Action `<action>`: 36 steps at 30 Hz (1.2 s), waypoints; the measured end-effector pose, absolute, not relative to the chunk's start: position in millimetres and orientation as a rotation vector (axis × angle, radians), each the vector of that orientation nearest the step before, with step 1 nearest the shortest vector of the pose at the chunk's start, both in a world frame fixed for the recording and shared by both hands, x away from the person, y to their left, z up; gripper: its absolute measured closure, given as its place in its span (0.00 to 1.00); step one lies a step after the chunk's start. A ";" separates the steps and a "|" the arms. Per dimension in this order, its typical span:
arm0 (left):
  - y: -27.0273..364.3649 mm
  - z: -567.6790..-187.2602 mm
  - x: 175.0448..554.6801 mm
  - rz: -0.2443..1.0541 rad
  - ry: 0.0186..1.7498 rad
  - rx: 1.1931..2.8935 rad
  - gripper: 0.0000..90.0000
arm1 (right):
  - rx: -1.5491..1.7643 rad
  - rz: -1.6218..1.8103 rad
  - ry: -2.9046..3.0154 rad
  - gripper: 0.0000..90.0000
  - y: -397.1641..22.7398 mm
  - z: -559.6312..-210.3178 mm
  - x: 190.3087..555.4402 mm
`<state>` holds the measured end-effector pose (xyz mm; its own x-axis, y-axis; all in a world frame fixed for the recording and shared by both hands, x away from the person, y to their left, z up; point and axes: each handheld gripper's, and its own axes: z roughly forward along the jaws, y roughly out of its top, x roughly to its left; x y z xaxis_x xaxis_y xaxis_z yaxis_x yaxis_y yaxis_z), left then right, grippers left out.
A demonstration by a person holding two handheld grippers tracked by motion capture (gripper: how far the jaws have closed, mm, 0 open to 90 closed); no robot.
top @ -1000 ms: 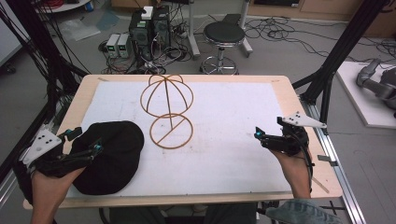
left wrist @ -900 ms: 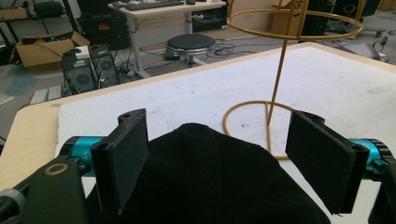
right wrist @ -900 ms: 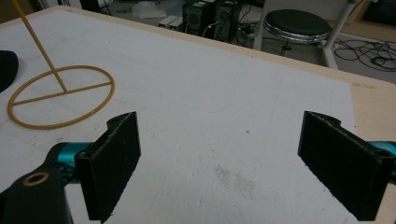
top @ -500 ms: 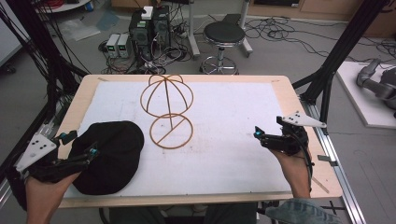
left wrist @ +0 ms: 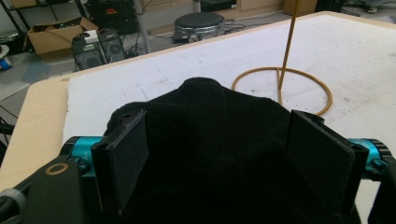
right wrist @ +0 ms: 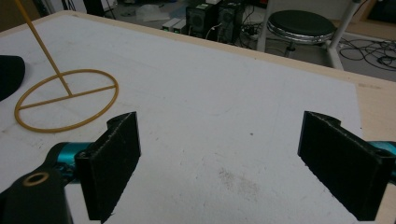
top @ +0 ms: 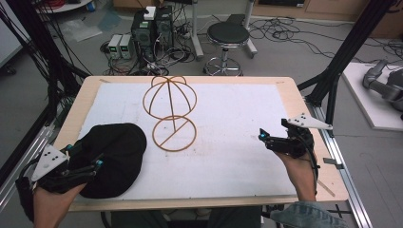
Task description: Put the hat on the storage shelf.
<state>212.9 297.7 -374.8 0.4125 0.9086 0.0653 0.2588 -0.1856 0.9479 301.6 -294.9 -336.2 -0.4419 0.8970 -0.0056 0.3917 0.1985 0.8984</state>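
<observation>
- The black cap (top: 111, 159) lies on the white mat of the counter (top: 285, 90), at the near left corner, just beside the ring base of the wire stand (top: 170, 114).
- The left gripper (top: 83, 159) is at the cap's near left edge. In the left gripper view its jaws stand spread, with the cap (left wrist: 210, 140) bulging up between them; they are released, not yet pinching the cloth.
- The right gripper (top: 268, 140) hovers over bare mat at the right, well apart from cap and stand, its jaws wide apart with nothing between them.
- Judged from this, the work in hand is a first grasp of the cap, most likely to set it on the stand's domed top.
- Risks from here:
  - The jaws straddle the soft crown; closing there could catch only a fold of cloth, and the cap may sag or slip out on lifting.
  - Pressing down while closing could push the cap along the mat and over the near edge, which lies close by.
  - The stand is light wire on a thin post; swinging the cap in low, or snagging its brim on the hoops, could tip or shove it.
  - With the right gripper so far off, nothing steadies the stand.
</observation>
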 end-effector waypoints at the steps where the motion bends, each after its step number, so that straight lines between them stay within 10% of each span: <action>1: 297.5 -377.1 213.7 0.834 1.030 1.694 0.24 | 1.195 1.202 1.930 0.14 -294.7 -336.3 301.7; 21: 299.3 -401.8 222.2 0.808 1.081 1.748 0.32 | 1.183 1.203 1.941 0.14 -291.9 -336.6 301.9; 36: 295.4 -406.9 221.8 0.803 1.101 1.805 0.72 | 1.181 1.206 1.943 0.14 -291.7 -336.1 301.7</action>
<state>221.8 295.4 -406.9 0.4056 0.9097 0.0891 0.3625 -0.2496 0.8979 301.7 -291.7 -336.1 -0.4552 0.8903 -0.0093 0.3867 0.2071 0.8987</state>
